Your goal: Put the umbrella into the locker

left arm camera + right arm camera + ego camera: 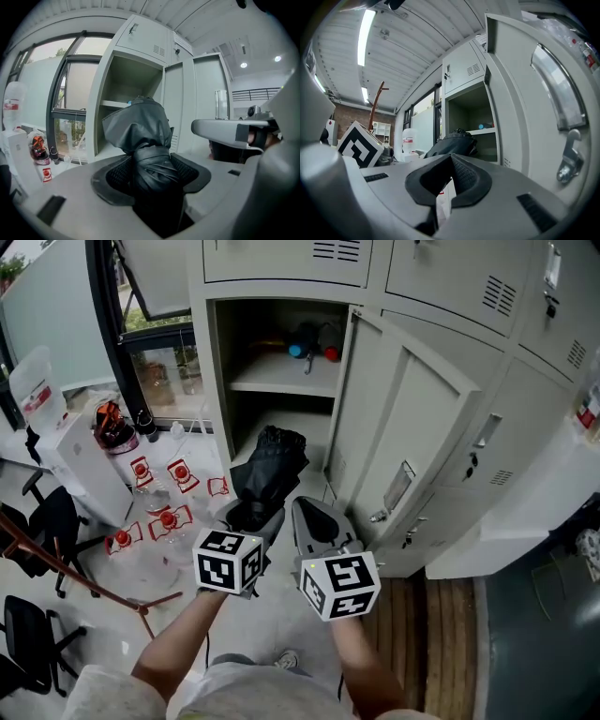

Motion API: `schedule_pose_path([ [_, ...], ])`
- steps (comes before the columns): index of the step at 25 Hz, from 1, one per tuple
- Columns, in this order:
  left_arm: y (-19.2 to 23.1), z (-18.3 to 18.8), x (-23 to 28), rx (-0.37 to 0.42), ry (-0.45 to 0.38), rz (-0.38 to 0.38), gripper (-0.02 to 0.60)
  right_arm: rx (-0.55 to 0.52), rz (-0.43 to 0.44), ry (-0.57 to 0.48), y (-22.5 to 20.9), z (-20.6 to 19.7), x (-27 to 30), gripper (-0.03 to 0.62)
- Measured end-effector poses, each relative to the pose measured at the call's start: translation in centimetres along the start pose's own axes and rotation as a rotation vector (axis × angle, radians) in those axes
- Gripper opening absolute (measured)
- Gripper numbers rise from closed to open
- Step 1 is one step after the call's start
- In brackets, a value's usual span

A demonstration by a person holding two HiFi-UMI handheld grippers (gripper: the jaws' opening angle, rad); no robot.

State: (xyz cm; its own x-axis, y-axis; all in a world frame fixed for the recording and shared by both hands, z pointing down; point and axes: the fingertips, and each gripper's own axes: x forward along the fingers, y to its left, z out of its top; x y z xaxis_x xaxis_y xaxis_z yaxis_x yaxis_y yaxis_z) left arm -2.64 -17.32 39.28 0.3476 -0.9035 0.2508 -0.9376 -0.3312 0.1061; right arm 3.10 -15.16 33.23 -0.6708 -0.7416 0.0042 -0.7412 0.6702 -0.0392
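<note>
A folded black umbrella (270, 465) sticks out of my left gripper (255, 514), which is shut on its lower end. It points at the open grey locker (217, 381), just in front of the lower compartment below the shelf (272, 378). In the left gripper view the umbrella (140, 136) fills the space between the pads of the left gripper (151, 171), with the locker opening behind it. My right gripper (314, 517) hangs close to the right of the left one, shut and holding nothing. In the right gripper view the right gripper (449, 180) has its jaws together, with the umbrella (452, 143) beyond them.
The locker door (403, 427) stands open to the right, close to my right gripper. Blue and red items (309, 348) lie at the back of the upper shelf. White boxes (80, 460), red-and-white packs (159, 512), black chairs (47, 521) and a wooden stand (84, 582) crowd the floor at left.
</note>
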Motion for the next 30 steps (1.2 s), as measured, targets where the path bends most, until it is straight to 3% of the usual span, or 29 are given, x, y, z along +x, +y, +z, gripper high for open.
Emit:
schedule_pose_path([
  [10,1.2,-0.3,2.1,0.006,0.030,0.008,0.253,-0.006,0.014,0.003,-0.8,-0.2,1.5,0.003],
  [24,4.7,0.8,7.7,0.068,0.080,-0.074,0.253,-0.043,-0.037,0.001,-2.3,0.5,7.0,0.003],
  [30,5.7,1.5,10.7,0.133,0.120,-0.129,0.253,-0.045,-0.068,0.009,-3.5,0.4,9.4,0.003],
])
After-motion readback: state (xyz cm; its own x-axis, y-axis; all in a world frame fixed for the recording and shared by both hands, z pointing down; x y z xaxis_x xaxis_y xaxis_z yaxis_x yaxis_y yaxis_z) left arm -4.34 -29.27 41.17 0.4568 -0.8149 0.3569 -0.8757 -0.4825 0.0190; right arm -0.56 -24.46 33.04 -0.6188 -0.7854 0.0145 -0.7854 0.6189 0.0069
